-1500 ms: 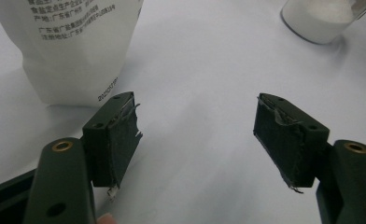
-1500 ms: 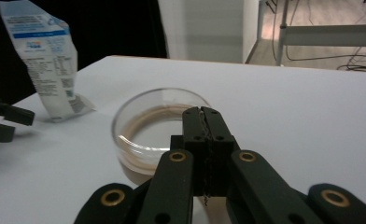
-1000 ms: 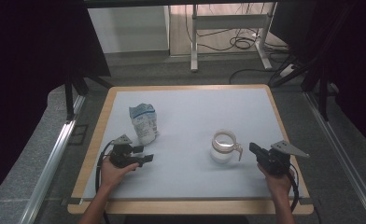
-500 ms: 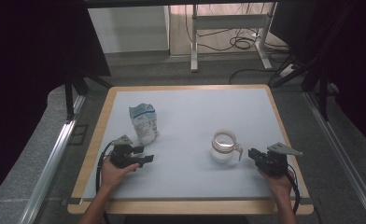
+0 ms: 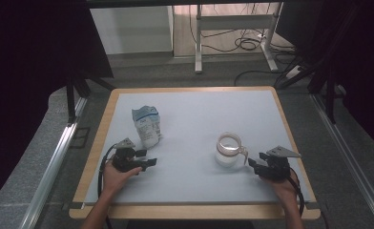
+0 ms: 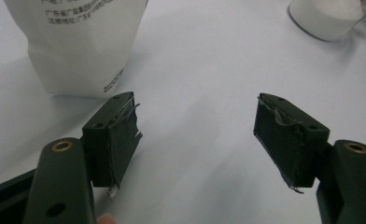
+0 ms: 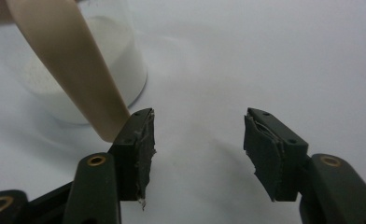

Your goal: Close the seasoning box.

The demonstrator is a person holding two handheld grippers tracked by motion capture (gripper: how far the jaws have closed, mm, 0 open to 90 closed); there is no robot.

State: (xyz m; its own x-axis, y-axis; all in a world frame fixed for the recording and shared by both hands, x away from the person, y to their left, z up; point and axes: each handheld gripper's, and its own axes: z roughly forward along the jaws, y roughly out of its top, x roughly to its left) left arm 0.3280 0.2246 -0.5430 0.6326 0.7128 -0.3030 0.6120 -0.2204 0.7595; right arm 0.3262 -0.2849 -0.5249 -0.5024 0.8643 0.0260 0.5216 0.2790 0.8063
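Right gripper (image 7: 197, 140) opening beside glass jar (image 5: 229, 151), white powder inside.

- The table (image 5: 194, 102) has a pale grey-white top framed by a light wooden rim, and it stands on a grey carpeted floor (image 5: 42, 167).
- Black curtains (image 5: 27, 52) hang at the left and right — both sides lie in deep shadow.
- An aluminium rail (image 5: 56, 157) runs along the floor on the left, another rail (image 5: 352, 157) on the right.
- Beyond the table stands a white panel (image 5: 130, 28), and beside it a metal desk frame (image 5: 233, 33) on a brighter, warm-toned floor.
- Black cables (image 5: 247, 45) lie coiled under that frame — light falls strongest there.
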